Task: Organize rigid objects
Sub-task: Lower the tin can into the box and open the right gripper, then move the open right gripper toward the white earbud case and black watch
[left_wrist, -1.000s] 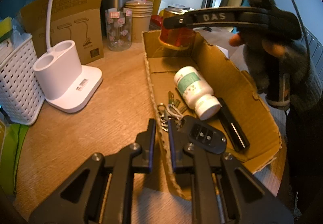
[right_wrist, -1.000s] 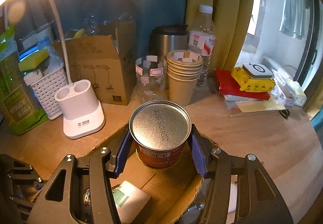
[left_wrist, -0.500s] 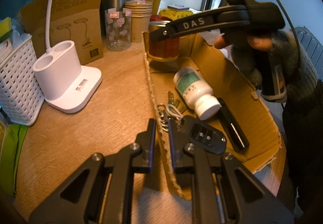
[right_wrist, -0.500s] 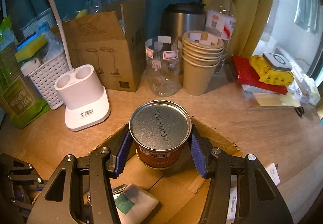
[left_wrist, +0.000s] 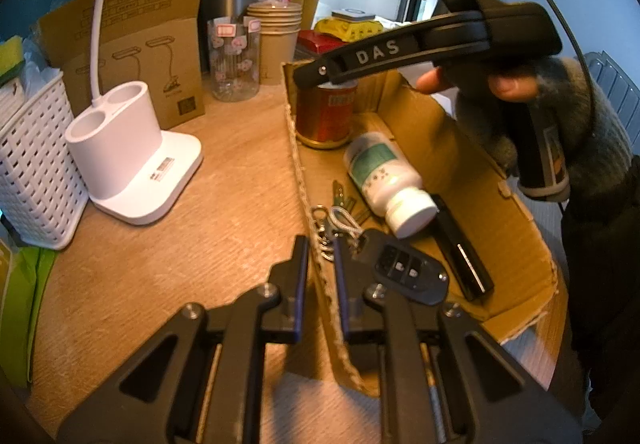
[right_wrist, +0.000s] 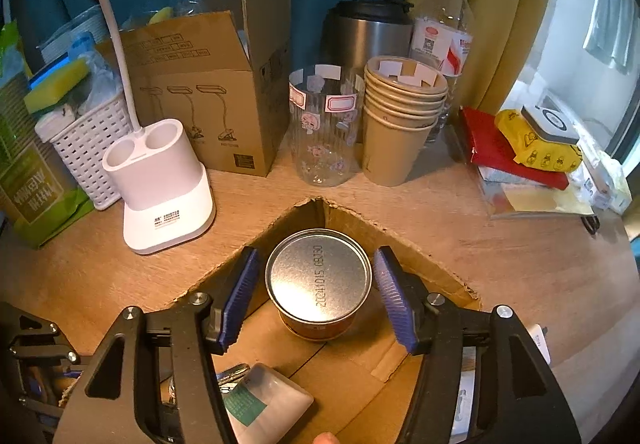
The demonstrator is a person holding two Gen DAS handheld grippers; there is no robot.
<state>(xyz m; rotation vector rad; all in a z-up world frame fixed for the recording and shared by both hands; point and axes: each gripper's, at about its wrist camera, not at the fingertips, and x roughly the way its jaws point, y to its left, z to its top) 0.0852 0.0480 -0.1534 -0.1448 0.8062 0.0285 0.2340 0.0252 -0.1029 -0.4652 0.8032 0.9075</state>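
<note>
Two grippers in view, both at the shallow cardboard tray (left_wrist: 516, 240) on the wooden bench (left_wrist: 168, 256).

Right gripper (right_wrist: 316, 298): jaws opening, blue pads (right_wrist: 240, 296) standing clear of the can (right_wrist: 318, 280) on both sides. Can still sits between them but nothing presses on it. It stands upright on the tray floor in the far corner, silver end up with a printed date code, red and gold label on the side. In the left wrist view the same can (left_wrist: 326, 112) sits just inside the tray's left wall, partly under the right gripper's black arm, which a gloved hand (left_wrist: 560, 124) holds.

Left gripper (left_wrist: 320, 260): jaws closed on the tray's left wall (left_wrist: 298, 172), one finger outside, one inside.

Also in the tray: white pill bottle (left_wrist: 386, 180) lying on its side with cap toward the camera, close to the can; bunch of keys (left_wrist: 340, 210) with rings beside the wall; black car key fob (left_wrist: 410, 272) touching the left gripper's inner finger; slim black bar (left_wrist: 464, 252) lying along the floor, just right of the bottle cap.

On the bench outside the tray: white lamp base (right_wrist: 160, 184), white slotted basket (right_wrist: 88, 148), brown carton (right_wrist: 208, 84), clear patterned glass (right_wrist: 324, 124), stack of paper cups (right_wrist: 400, 120), steel flask (right_wrist: 368, 32), water bottle (right_wrist: 444, 24).
</note>
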